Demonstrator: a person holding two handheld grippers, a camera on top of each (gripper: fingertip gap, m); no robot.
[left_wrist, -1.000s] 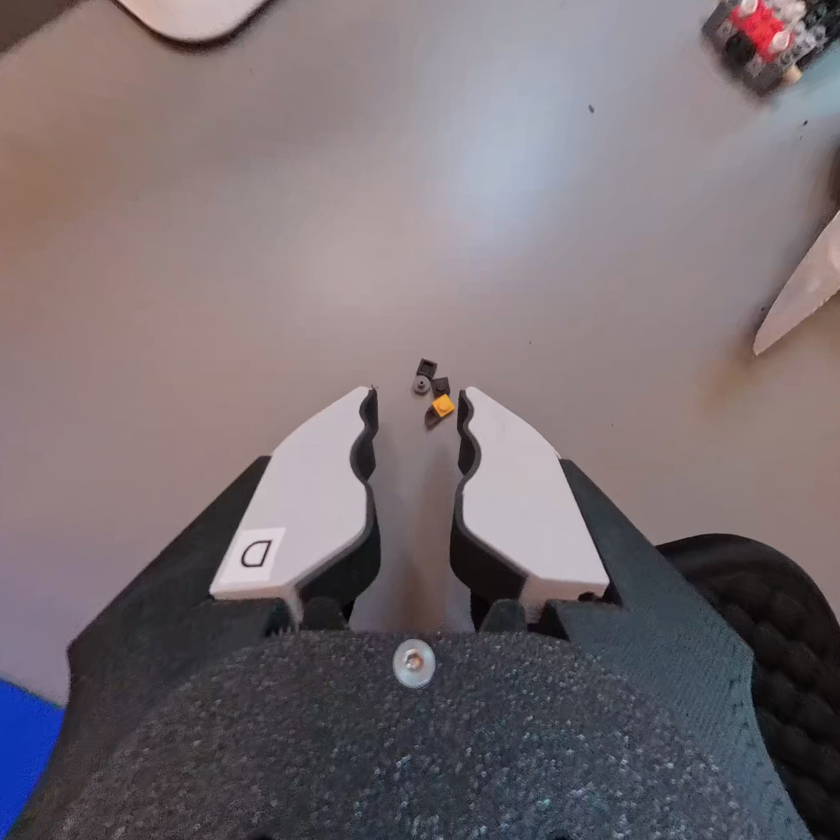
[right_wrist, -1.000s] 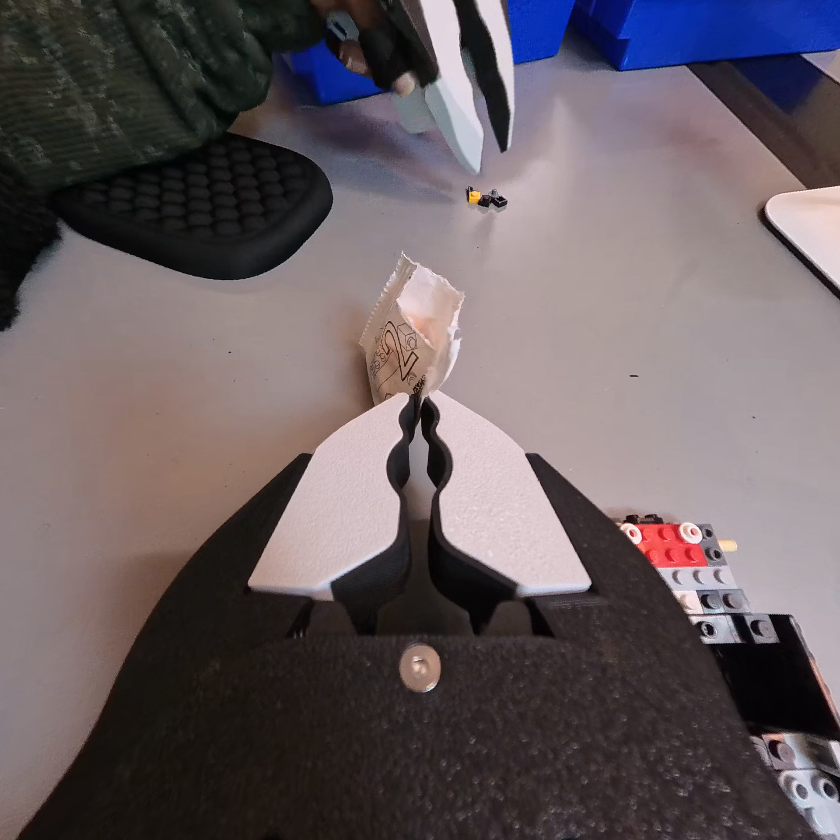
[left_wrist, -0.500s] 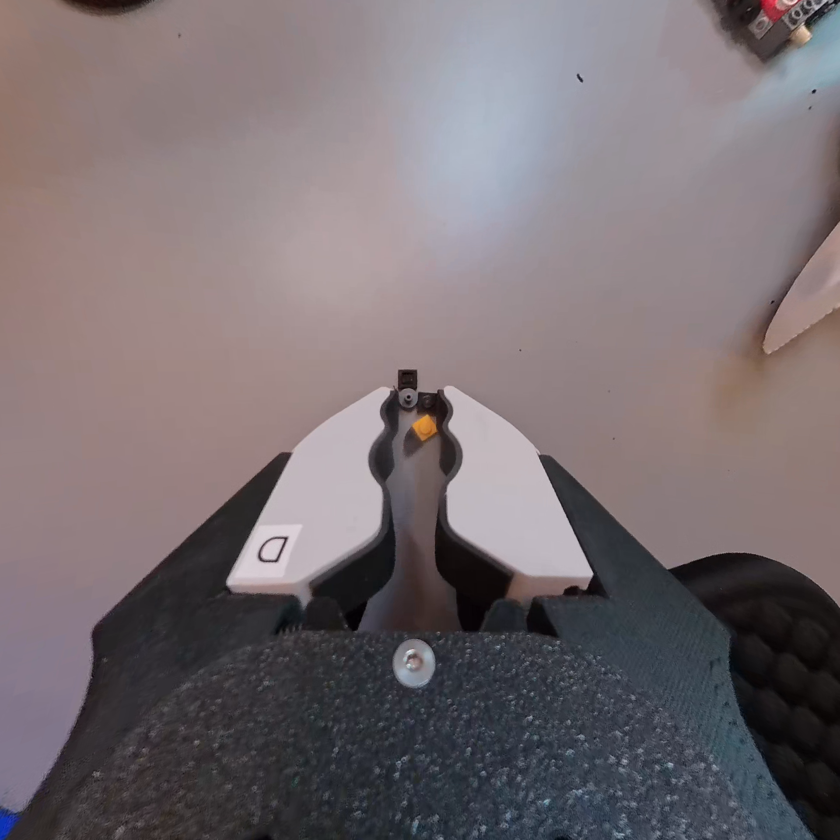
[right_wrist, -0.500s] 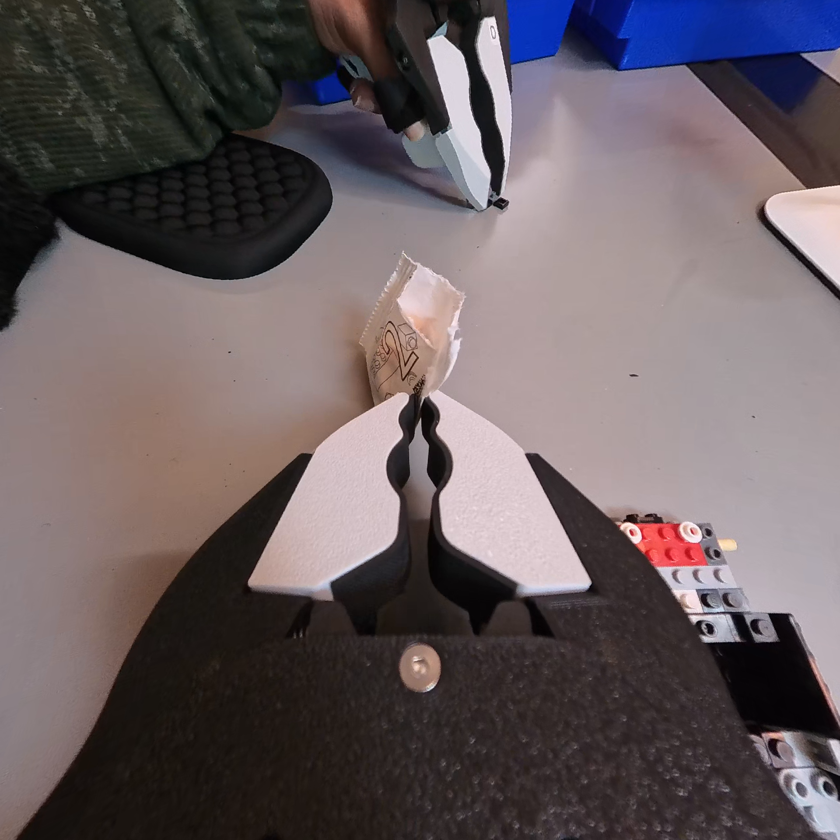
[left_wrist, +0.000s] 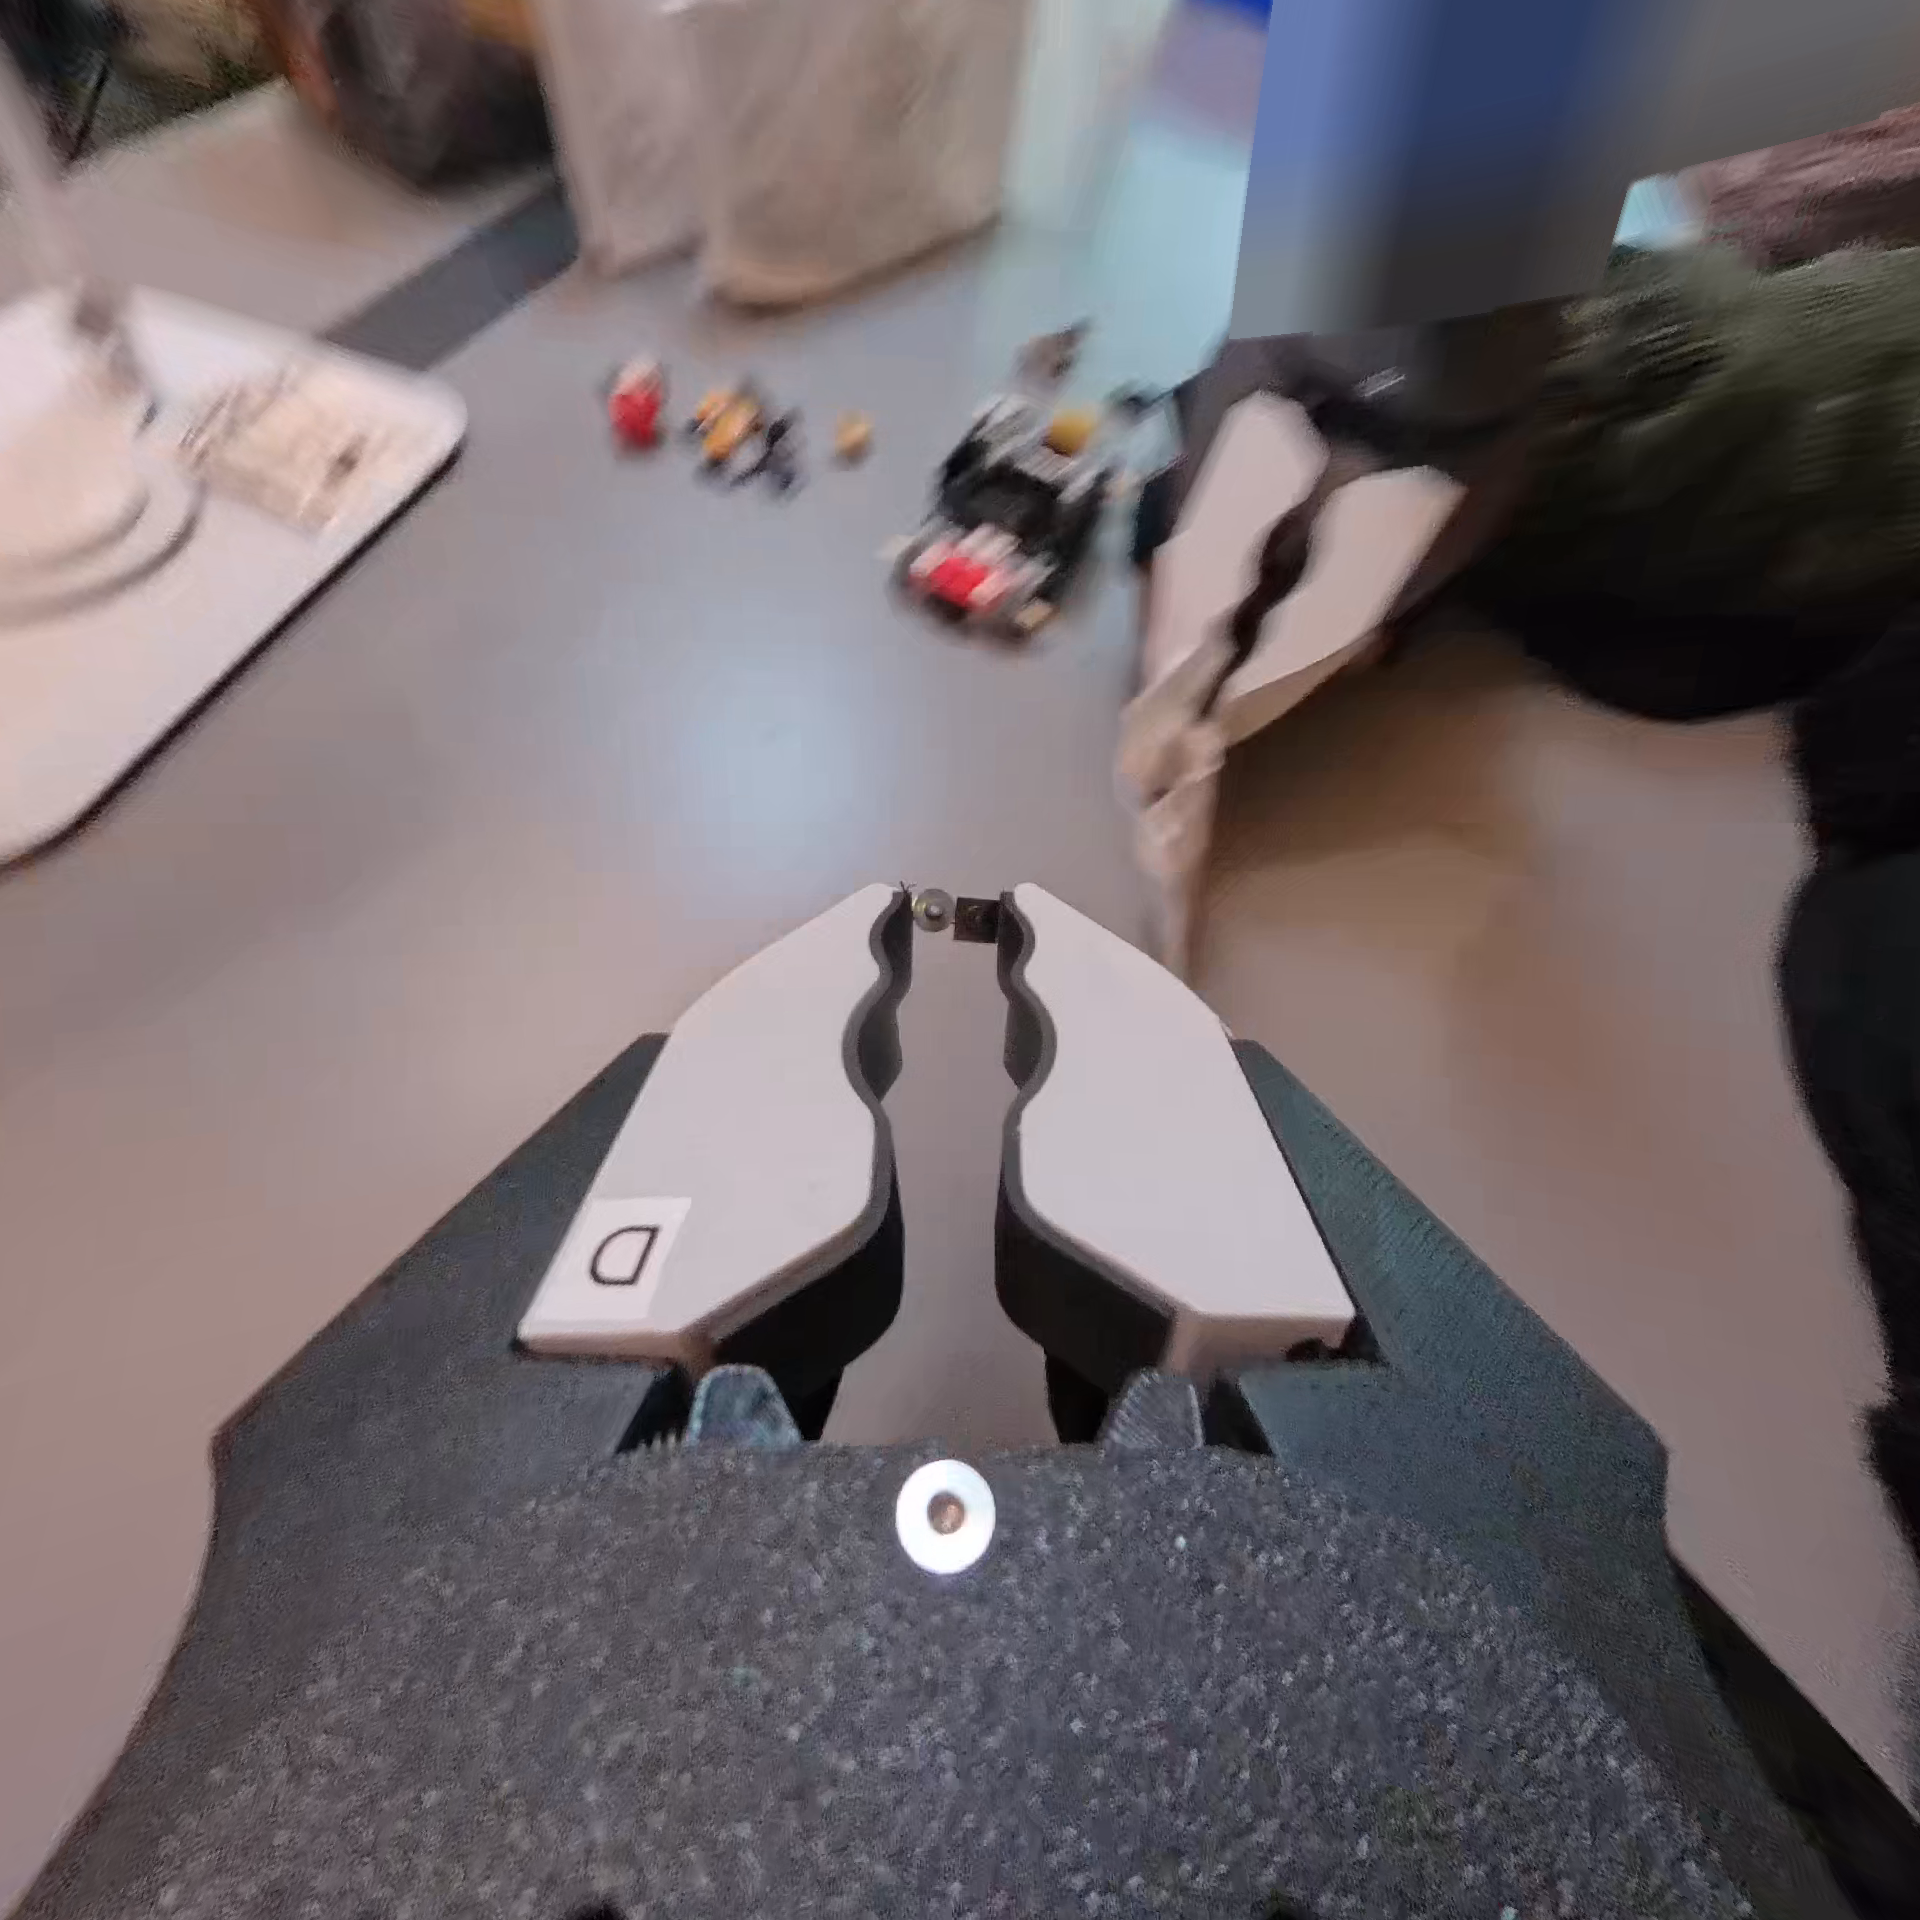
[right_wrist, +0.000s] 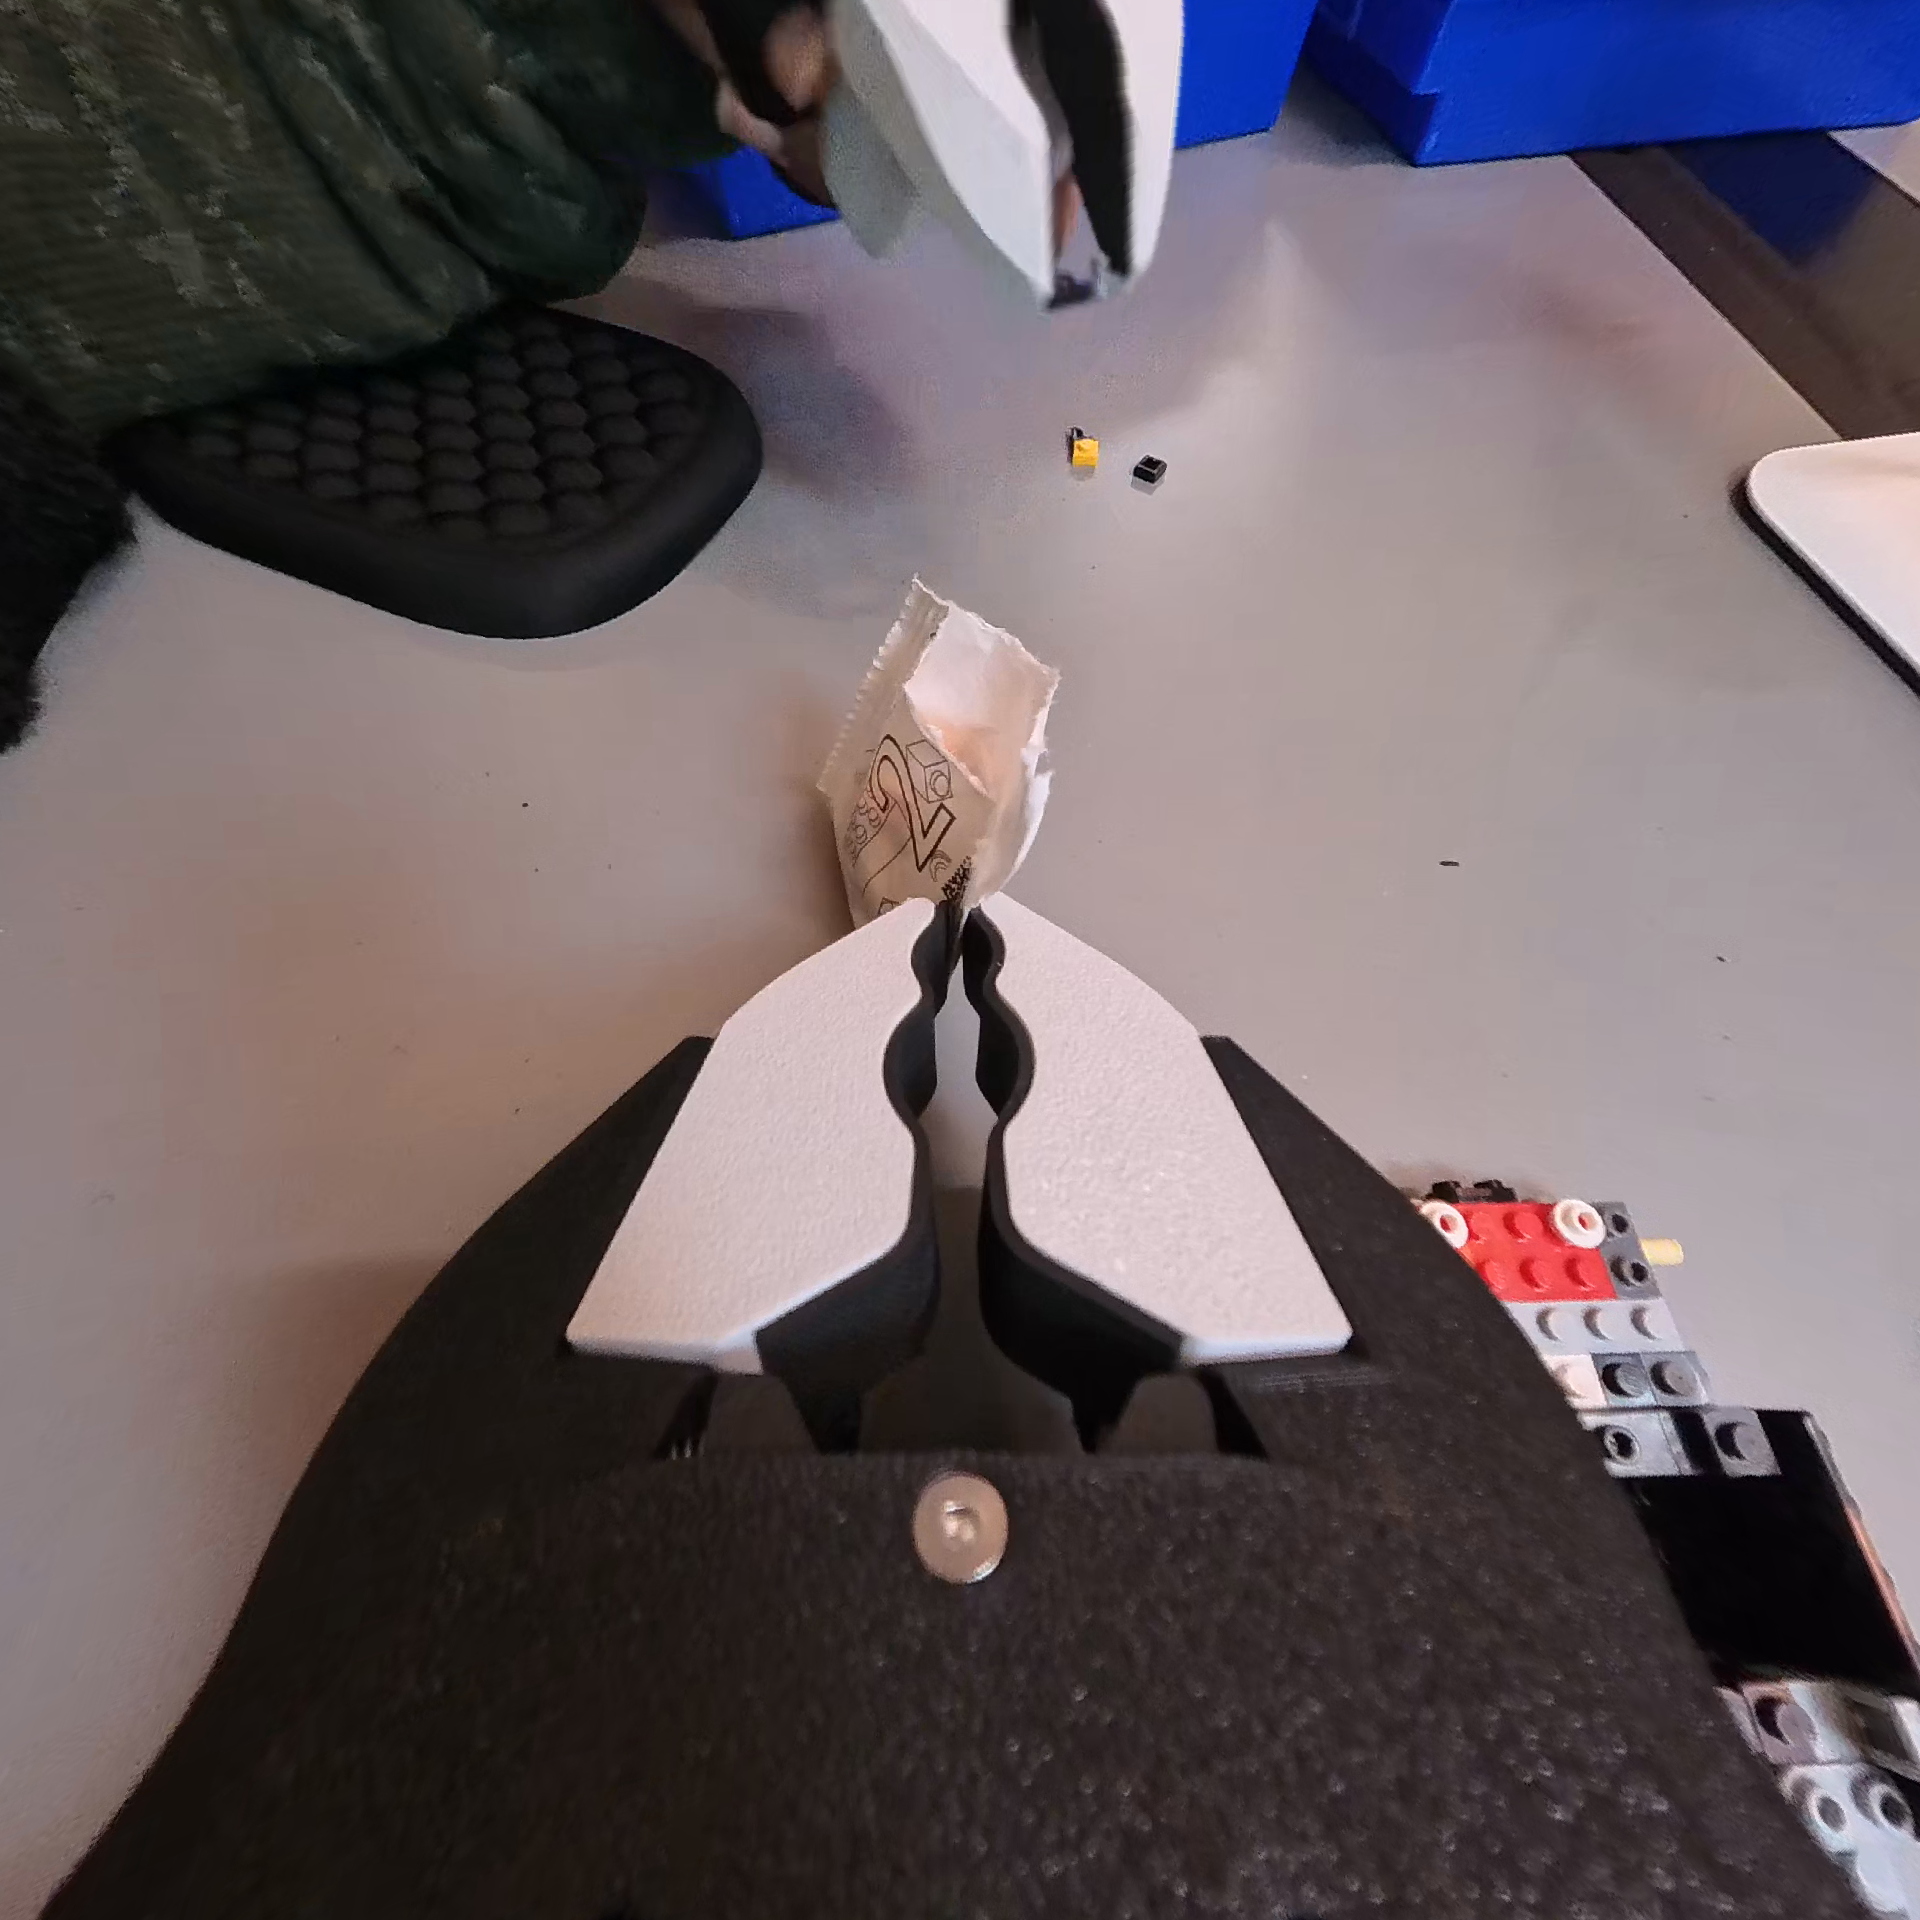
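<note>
1. The left claw (left_wrist: 956, 914) is lifted clear of the grey counter (left_wrist: 416, 935), its tips clamped on two tiny building-brick pieces side by side: a small grey round piece (left_wrist: 932, 907) against the left tip and a small black square piece (left_wrist: 975, 918) against the right tip; the pair spans the narrow gap crosswise, tip to tip.
2. The right claw (right_wrist: 958, 914) is closed on the lower edge of a torn white paper bag (right_wrist: 940, 758) with black printing; the bag stands up from the tips, long axis running away from the claw, its ragged open mouth pointing up and away.
3. Taking the paper bag as landmark: beyond it on the counter lie a small yellow brick (right_wrist: 1084, 450) and a small black brick (right_wrist: 1148, 470), near each other but not touching; above them hangs the left claw, seen from afar and blurred.
4. Left of the bag lies a black honeycomb-textured pad (right_wrist: 457, 468) under a green knitted sleeve (right_wrist: 260, 177); to its near right sits a partly built brick model (right_wrist: 1558, 1288) in red, grey and black.
5. Blue bins (right_wrist: 1558, 73) stand far behind the bag; a white tray (right_wrist: 1849, 520) shows at the right edge.
</note>
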